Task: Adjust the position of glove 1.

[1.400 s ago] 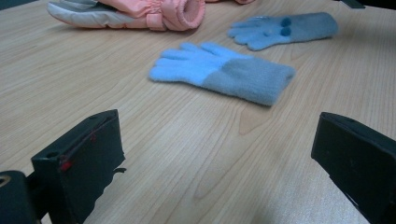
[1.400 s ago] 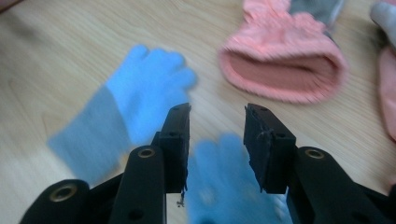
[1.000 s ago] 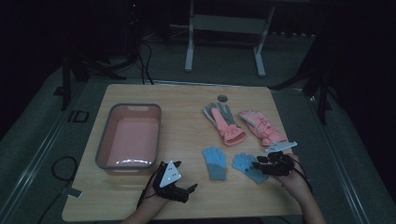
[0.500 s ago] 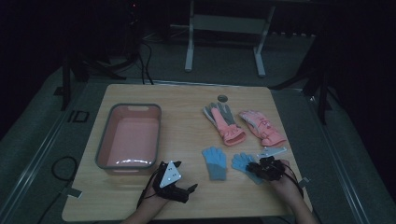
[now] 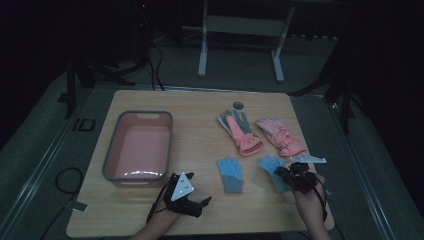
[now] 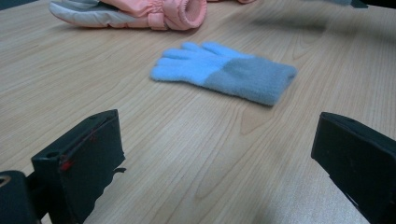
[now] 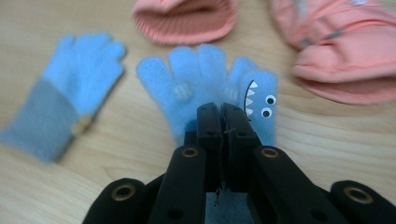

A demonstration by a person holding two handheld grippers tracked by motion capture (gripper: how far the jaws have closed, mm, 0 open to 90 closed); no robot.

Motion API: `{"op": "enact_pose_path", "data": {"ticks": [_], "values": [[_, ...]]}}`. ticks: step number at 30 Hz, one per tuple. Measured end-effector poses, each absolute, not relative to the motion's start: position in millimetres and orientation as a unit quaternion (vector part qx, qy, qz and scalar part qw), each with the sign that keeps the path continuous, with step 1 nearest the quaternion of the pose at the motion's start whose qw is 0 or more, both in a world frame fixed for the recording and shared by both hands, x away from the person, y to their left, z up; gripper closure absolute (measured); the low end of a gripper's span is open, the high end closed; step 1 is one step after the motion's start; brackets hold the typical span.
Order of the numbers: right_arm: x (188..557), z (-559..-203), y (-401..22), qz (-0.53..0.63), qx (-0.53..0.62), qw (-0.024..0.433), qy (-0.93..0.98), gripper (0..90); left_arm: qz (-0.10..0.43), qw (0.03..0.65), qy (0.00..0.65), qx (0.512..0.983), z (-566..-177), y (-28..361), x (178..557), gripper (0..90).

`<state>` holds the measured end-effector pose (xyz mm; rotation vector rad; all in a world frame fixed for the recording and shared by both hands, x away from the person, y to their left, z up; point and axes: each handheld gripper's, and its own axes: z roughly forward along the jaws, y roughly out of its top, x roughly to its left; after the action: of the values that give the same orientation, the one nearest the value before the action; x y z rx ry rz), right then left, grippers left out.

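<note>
- Since the earlier pictures, the right gripper (image 5: 286,176) has slid in over the blue glove with the face (image 7: 210,88), and its jaws have just been closing, with that glove's cuff between them.
- Now the two black jaws are pressed tight together and pinch the cuff end of this glove.
- Its fingers point away from the jaws, and it has little white teeth and two googly eyes on one side.
- On the table (image 5: 200,105) this glove lies near the front right corner, under the right gripper.
- Another blue glove (image 5: 230,173) with a grey cuff lies flat just beside it, not touching it.
- Two pink gloves (image 5: 260,132) lie farther back, near the blue ones.
- The left gripper (image 5: 200,203) has not moved; it rests low on the table near the front edge.
- Its jaws stand wide apart and hold nothing; bare wood is between them.
- A pink tub (image 5: 112,150) sits just behind the left gripper, on the left side of the table.
</note>
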<state>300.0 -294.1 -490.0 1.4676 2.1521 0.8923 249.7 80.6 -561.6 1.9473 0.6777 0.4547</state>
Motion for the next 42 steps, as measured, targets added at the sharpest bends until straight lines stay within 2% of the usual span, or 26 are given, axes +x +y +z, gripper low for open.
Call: {"op": "enact_pose_path", "data": {"ticks": [9,16,19,24,29,31,34,35,37,42], "values": [[289.9,-495.7,-294.0,0.311,0.570,0.207,0.732,87.1,0.190,0.492,0.277,0.803,-561.6,80.4,249.2,2.3],[293.1,-523.0,-292.2,0.284,0.580,0.211,0.734,86.8,0.190,0.492,0.276,0.804,-561.6,80.3,249.1,2.3],[298.1,-536.1,-295.0,0.271,0.588,0.199,0.736,86.0,0.189,0.492,0.276,0.804,-561.6,80.3,249.3,2.3],[299.2,-538.7,-294.9,0.266,0.584,0.200,0.741,85.3,0.189,0.491,0.275,0.804,-561.6,80.2,249.2,2.3],[299.6,-534.9,-297.0,0.274,0.572,0.186,0.750,78.3,0.189,0.492,0.274,0.804,-561.6,80.3,249.2,2.3],[300.5,-521.0,-303.8,0.284,0.526,0.190,0.779,71.8,0.188,0.492,0.275,0.804,-561.6,80.2,249.3,2.4],[301.8,-514.9,-307.9,0.292,0.487,0.194,0.800,71.5,0.187,0.492,0.276,0.804,-561.6,80.5,249.6,2.3],[303.7,-510.9,-312.6,0.313,0.454,0.175,0.816,69.8,0.187,0.492,0.276,0.804,-561.5,80.7,249.8,2.4],[305.7,-509.7,-314.3,0.316,0.411,0.166,0.839,67.5,0.187,0.492,0.276,0.805,-561.5,80.6,249.8,2.3],[311.5,-519.3,-319.5,0.290,0.367,0.156,0.870,66.6,0.185,0.492,0.276,0.805,-561.6,80.6,249.9,2.4]]}}
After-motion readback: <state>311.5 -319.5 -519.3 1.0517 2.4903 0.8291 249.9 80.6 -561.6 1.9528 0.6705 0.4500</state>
